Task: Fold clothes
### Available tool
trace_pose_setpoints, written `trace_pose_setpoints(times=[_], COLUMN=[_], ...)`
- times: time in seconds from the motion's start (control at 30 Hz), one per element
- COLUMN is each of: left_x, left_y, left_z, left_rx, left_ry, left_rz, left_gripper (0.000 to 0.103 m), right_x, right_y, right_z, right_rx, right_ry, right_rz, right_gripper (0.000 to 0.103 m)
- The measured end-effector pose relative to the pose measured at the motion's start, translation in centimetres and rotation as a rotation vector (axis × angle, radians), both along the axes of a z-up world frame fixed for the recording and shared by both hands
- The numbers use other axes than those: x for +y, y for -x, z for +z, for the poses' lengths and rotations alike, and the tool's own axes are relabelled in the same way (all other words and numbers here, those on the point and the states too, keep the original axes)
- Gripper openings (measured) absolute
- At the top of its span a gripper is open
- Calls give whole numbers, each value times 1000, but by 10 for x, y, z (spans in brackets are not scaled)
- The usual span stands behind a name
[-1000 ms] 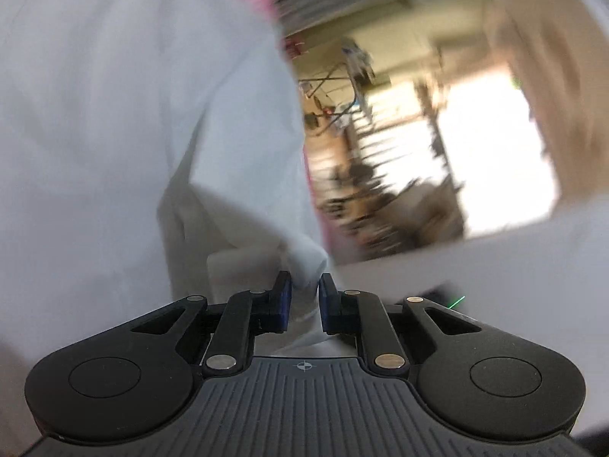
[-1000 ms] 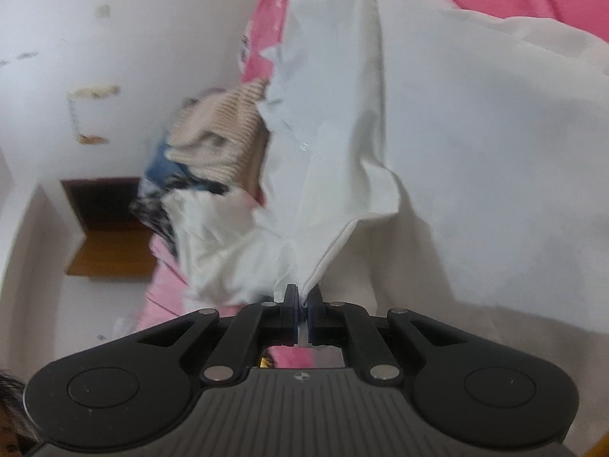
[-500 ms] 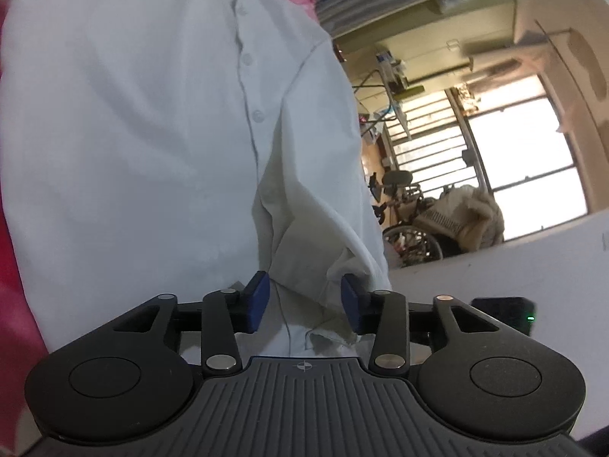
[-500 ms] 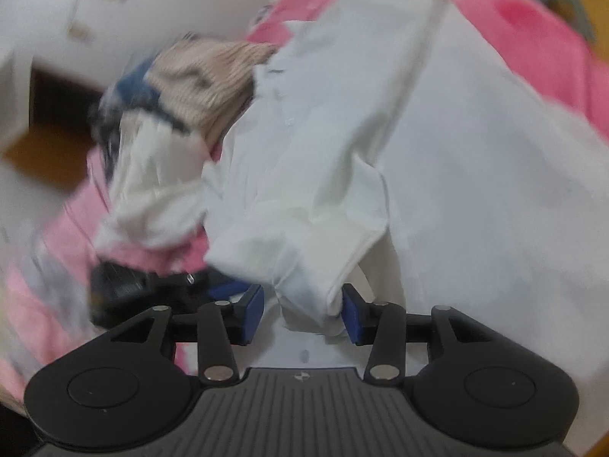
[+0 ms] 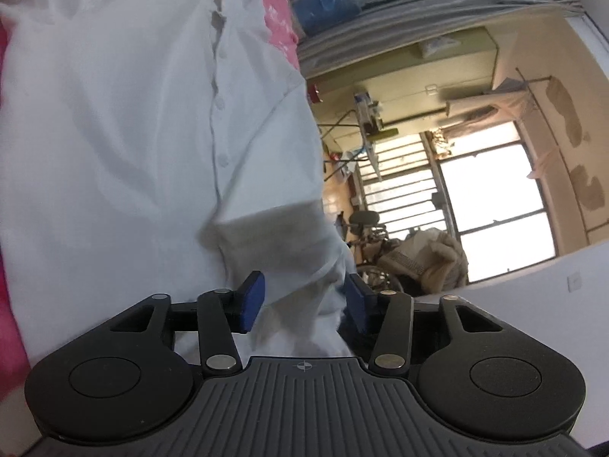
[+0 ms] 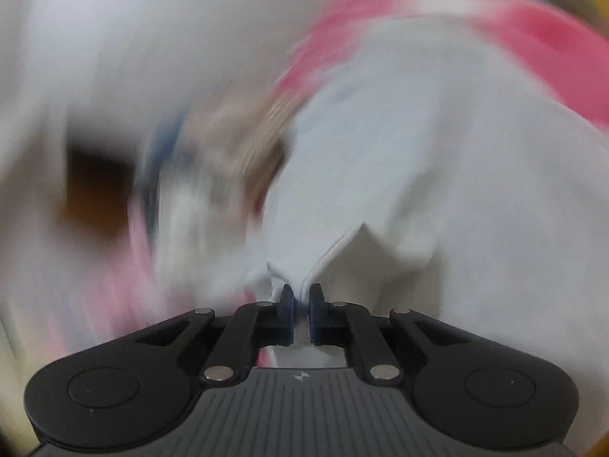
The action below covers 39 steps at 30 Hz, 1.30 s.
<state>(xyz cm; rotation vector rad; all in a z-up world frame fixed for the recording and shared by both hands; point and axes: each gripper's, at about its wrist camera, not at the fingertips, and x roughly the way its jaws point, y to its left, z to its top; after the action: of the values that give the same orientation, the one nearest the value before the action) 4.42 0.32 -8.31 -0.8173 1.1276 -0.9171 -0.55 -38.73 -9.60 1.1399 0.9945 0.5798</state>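
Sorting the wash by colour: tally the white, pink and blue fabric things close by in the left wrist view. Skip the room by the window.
White: 1, the white shirt
Pink: 1, the pink cover beneath it
Blue: 1, the blue bundle beyond the cover; what it is cannot be told
Total: 3

Wrist views, close; shirt [image 5: 133, 133] perhaps shared.

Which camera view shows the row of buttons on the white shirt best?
The left wrist view. There the button row runs sharply down the white shirt, above the left gripper. The right wrist view is blurred: it shows only plain white cloth pinched in the right gripper, and no buttons can be told.
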Motion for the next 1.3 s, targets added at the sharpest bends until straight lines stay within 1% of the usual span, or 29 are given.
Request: trace_pose_setpoints(times=[0.03, 0.07, 0.1, 0.13, 0.2, 0.27, 0.33, 0.37, 0.4, 0.47, 0.53, 0.6, 0.67, 0.77, 0.87, 0.93, 1.0, 1.07, 1.17, 1.23, 1.3], left_x=[0, -1, -4, -6, -12, -19, -32, -39, -49, -59, -72, -84, -92, -97, -93, -96, -100, -107, -118, -119, -117], left_y=[-1, -2, -2, -1, 0, 2, 6, 8, 12, 21, 30, 36, 40, 32, 28, 22, 17, 14, 14, 15, 15], left_z=[0, -2, -4, -3, -3, -1, 7, 11, 17, 24, 28, 29, 29, 29, 30, 30, 27, 23, 17, 15, 18], left_rx=[0, 4, 1, -15, -47, -99, -204, -264, -352, -494, -610, -688, -734, -752, -747, -744, -758, -749, -752, -750, -740], left_ry=[1, -14, -32, -55, -101, -157, -246, -295, -356, -428, -478, -513, -534, -534, -497, -475, -475, -479, -509, -505, -497], left_rz=[6, 3, -4, -13, -30, -51, -86, -103, -133, -195, -271, -328, -355, -347, -345, -362, -390, -429, -471, -468, -457], left_gripper=[48, 48, 48, 48, 48, 48, 48, 48, 48, 48, 48, 48, 48, 48, 48, 48, 48, 48, 48, 48, 48], right_x=[-15, -24, -30, -33, -33, -32, -30, -29, -28, -25, -25, -25, -26, -26, -24, -24, -24, -23, -23, -23, -25], right_y=[-6, -7, -5, -3, 2, 4, 5, 6, 6, 6, 4, 2, 0, -4, -8, -10, -12, -14, -14, -14, -11], right_z=[-17, -29, -36, -40, -39, -37, -35, -34, -33, -31, -30, -32, -34, -39, -42, -44, -46, -48, -47, -43, -37], right_rx=[94, 151, 182, 195, 185, 173, 159, 152, 145, 133, 134, 141, 149, 162, 175, 183, 190, 191, 182, 167, 139], right_ry=[-99, -154, -176, -182, -159, -140, -121, -112, -103, -94, -93, -91, -92, -98, -101, -107, -113, -114, -104, -81, -59], right_rz=[-76, -106, -115, -116, -97, -81, -66, -59, -52, -41, -36, -37, -39, -41, -37, -32, -28, -22, -10, 0, 3], right_gripper=[7, 8, 9, 9, 12, 20, 26, 26, 26, 26, 26, 26, 26, 26, 26, 26, 26, 26, 26, 26, 31])
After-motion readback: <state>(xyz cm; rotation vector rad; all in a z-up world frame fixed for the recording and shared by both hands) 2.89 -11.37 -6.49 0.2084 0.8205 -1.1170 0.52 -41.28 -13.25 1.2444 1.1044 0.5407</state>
